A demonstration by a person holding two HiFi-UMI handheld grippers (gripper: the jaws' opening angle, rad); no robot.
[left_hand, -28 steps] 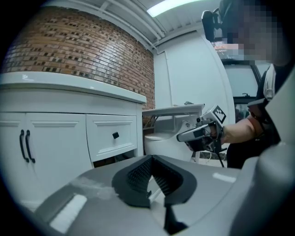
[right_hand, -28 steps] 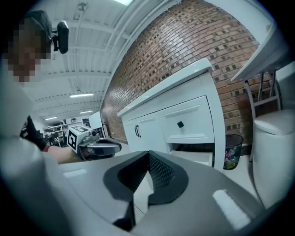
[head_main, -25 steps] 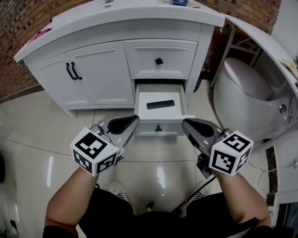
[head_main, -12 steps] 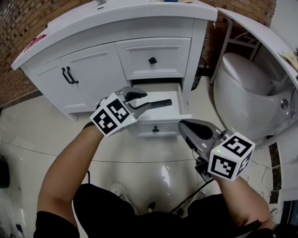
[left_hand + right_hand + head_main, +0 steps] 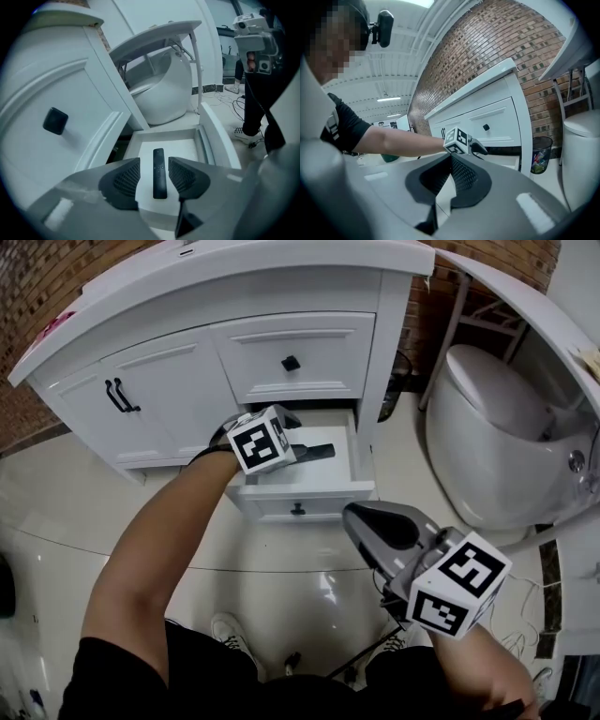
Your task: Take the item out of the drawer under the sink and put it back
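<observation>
While the left tongs (image 5: 154,159) reached steeply down into the open drawer (image 5: 209,140) of the white vanity (image 5: 169,399), their jaws had just been opening and stood wide apart. The black remote (image 5: 159,174) lay flat on the drawer's white bottom in the gap between them, lengthwise along the jaws and untouched by either pad. Above the open drawer sat a closed drawer (image 5: 291,357) with a black knob (image 5: 55,121). The right tongs (image 5: 451,158) hung over the glossy tiled floor (image 5: 56,521), well apart from the open drawer, pointing about level, jaws closed together at the tips with nothing between them
</observation>
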